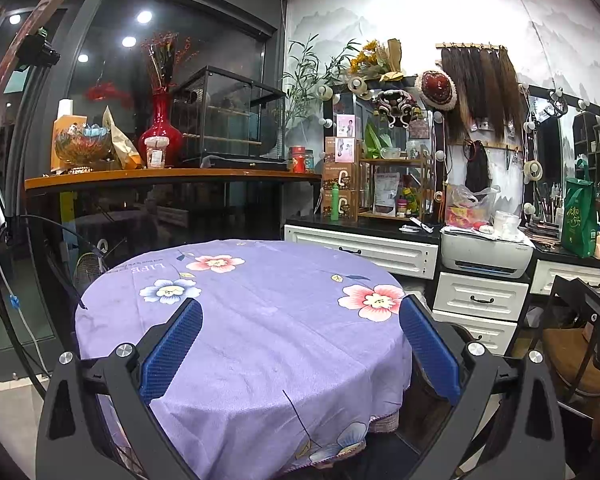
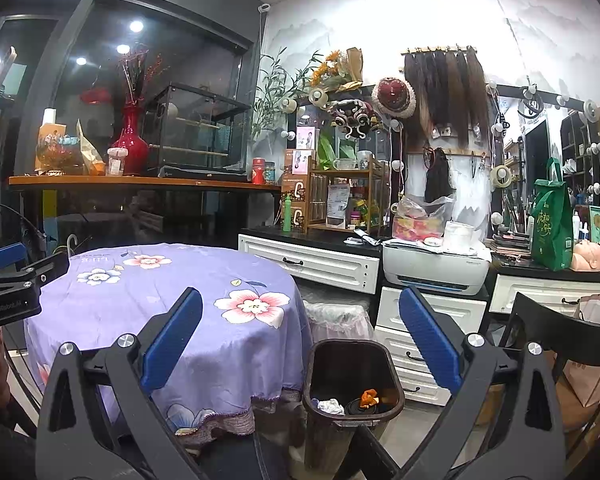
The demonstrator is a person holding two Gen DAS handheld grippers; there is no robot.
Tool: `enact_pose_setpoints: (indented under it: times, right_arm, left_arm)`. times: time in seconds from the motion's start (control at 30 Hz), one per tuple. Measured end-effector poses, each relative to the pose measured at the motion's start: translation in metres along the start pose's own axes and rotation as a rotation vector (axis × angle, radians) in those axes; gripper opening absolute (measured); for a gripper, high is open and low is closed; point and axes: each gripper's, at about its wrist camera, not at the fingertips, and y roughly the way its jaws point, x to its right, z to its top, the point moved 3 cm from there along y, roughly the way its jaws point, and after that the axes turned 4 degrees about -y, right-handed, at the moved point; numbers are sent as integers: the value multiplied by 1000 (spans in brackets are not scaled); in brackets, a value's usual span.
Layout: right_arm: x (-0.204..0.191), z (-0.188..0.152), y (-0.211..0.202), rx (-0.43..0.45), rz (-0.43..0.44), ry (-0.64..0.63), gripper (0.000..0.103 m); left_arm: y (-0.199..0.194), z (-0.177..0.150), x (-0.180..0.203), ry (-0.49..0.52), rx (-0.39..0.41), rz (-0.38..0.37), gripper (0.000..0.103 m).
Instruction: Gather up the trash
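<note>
The right gripper point(image 2: 300, 340) hung nearest, jaws wide apart and empty, above the dark bin point(image 2: 352, 384) beside the bench point(image 2: 148, 312). The trash point(image 2: 330, 405) already lay inside. The left gripper point(image 1: 300, 344), also apart, faced bare cloth. Swinging low could probably knock the bin over, spilling it.

The desk point(image 1: 260, 320) wears a purple cloth with pink and blue flowers. The bin point(image 2: 392, 376) is dark brown, holding orange point(image 2: 368, 397) and white point(image 2: 330, 406) scraps.
</note>
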Motion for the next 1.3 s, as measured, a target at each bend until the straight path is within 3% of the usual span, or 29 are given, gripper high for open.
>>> enact_pose_setpoints:
  times: [0.8, 1.3]
  right_arm:
    - [-1, 0, 0, 0, 1, -3, 97]
    - [-1, 0, 1, -1, 1, -4, 97]
  left_arm:
    - [2, -10, 3, -10, -30, 22, 98]
    - [-1, -9, 12, 17, -25, -7, 98]
